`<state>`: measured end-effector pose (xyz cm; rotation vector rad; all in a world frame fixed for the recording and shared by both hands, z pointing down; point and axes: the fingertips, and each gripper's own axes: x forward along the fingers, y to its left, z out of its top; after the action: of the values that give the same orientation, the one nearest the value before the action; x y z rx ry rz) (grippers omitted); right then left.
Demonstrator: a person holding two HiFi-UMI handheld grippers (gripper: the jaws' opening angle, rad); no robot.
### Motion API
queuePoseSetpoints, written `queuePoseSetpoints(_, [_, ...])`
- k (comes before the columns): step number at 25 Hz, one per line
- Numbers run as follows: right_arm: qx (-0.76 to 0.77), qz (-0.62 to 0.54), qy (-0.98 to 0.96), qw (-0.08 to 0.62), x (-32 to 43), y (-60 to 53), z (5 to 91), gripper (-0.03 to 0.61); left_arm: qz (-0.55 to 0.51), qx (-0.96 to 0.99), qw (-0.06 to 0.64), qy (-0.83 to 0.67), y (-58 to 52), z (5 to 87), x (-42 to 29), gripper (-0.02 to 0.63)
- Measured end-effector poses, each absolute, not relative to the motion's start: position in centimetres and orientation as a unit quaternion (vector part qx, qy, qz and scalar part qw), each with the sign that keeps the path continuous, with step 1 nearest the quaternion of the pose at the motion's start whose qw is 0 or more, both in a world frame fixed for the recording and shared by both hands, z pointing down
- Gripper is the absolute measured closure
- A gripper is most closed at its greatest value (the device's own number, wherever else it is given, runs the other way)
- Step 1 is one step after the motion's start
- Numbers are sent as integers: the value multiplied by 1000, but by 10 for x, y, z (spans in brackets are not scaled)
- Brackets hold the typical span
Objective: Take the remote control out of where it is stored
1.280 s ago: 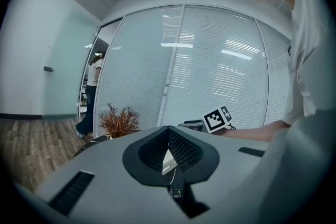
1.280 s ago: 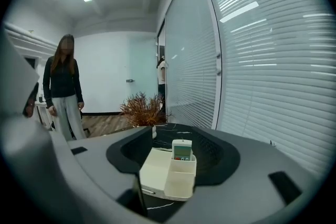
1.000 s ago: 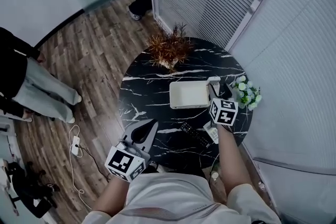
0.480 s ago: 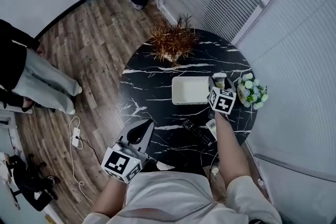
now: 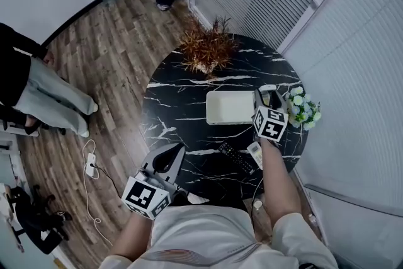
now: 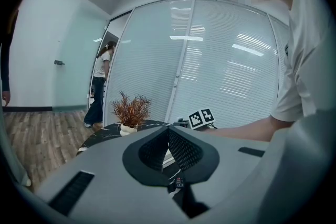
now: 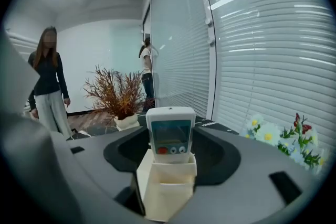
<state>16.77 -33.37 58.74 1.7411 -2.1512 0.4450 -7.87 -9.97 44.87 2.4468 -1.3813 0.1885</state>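
Right gripper view: the white remote control (image 7: 169, 136) stands upright in a cream holder (image 7: 165, 186), screen and buttons facing the camera, its lower half sunk out of sight in the pocket. Both stand between the jaws of the right gripper (image 7: 171, 126). The jaws are wide apart and have just been closing a little, with a dark gap on each side of the remote control, so nothing is clamped. Behind are a dried plant (image 7: 118, 94) in a white pot, white flowers (image 7: 268, 132) cut off at the right edge, and a standing person (image 7: 48, 86).

Left gripper view: the left gripper (image 6: 169, 131) has its jaws together at the tips with nothing between them. Only a thin sliver of the tabletop shows through below the tips. The other gripper's marker cube shows beyond.

Head view: on the round black marbled tabletop (image 5: 176, 110), the right gripper reaches past a white tray (image 5: 230, 108). It covers most of the holder, which shows only as a small pale patch beside the flowers. A black remote (image 5: 236, 159) lies near the front edge, partly beside the right forearm. The left gripper hangs off the near left edge.
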Motion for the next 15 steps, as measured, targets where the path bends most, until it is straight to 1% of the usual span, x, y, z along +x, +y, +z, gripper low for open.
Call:
queuePoseSetpoints(9, [595, 103, -790, 111, 169, -301, 499, 310, 52, 865, 155, -474, -97, 440, -72, 604])
queuePoseSetpoints(12, [578, 91, -805, 103, 164, -279, 475, 311, 45, 870, 150, -468, -95, 436, -69, 604])
queuePoseSetpoints(15, [544, 85, -827, 110, 152, -246, 459, 313, 37, 874, 146, -462, -94, 432, -65, 604])
